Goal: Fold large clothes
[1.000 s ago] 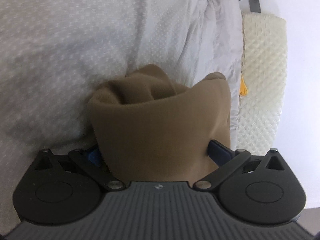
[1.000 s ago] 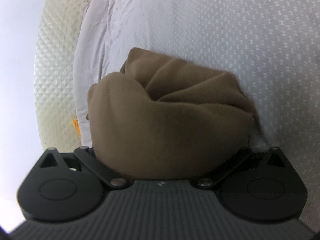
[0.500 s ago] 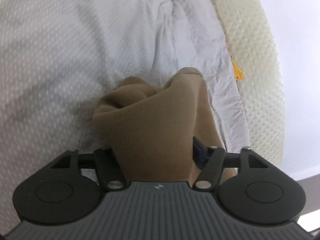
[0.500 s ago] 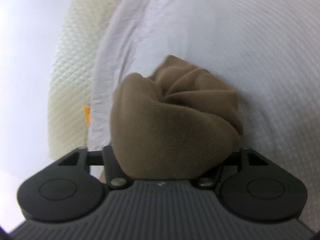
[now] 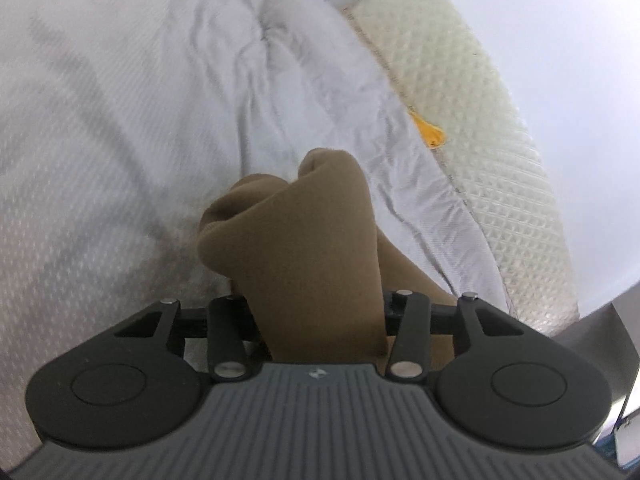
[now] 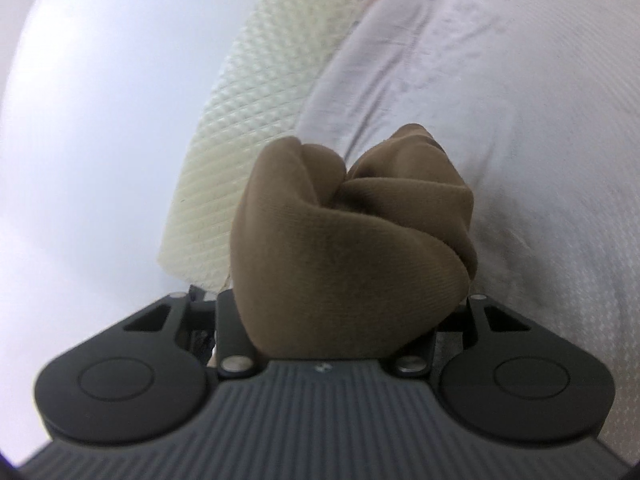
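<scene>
Both tools tilt slightly downward; the left tool (image 5: pixel 316 304) and right tool (image 6: pixel 340 312) are each closing on bunched brown cloth (image 5: pixel 296 248).

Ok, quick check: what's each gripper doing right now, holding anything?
Left gripper: jaws closing on a bunch of the brown garment.
Right gripper: jaws closing on a wad of the same brown fabric.

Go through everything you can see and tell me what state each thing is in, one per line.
Brown garment: bunched, gathered between both grippers' jaws.
Left gripper: jaws closing, brown cloth between them.
Right gripper: jaws closing, a wad of the same cloth between them.
White bed cover: spread out, wrinkled near the edge.
Cream mattress: side exposed beside the cover.
Orange tag: sticking out at the mattress seam.
</scene>
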The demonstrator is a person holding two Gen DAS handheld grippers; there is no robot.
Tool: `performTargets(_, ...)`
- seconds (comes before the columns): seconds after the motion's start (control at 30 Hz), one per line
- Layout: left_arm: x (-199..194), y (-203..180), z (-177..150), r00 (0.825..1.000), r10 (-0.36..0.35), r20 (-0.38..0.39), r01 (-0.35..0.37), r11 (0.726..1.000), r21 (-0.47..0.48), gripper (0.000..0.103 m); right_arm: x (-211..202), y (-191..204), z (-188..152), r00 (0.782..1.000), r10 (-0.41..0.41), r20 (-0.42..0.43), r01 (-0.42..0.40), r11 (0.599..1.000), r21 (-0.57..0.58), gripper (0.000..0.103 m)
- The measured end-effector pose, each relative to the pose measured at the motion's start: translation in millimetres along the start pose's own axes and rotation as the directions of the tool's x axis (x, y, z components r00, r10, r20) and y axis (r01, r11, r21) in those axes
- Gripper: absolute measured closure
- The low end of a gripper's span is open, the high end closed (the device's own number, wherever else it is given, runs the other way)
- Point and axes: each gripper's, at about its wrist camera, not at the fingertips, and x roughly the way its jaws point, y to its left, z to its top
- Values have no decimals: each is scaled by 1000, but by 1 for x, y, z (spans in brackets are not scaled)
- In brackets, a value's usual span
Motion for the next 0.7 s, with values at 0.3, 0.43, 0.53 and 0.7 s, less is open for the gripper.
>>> performTargets(0.3,-19,-15,12,996,-85,38,83,996,33,54,-10,30,15,996,94,-12,-94,993,-73,52)
performTargets(0.43,-29,-34,19,989,-135,52,132,989,65,54,-21,46,25,990,142,3,-141,987,-72,52)
performTargets(0.53,-32,-52,23,984,-171,48,167,984,66,54,-30,57,39,984,176,22,-173,980,-93,52)
performTargets(0.7,-28,-99,25,974,-225,34,221,971,91,54,-40,76,71,974,218,66,-209,970,-126,52)
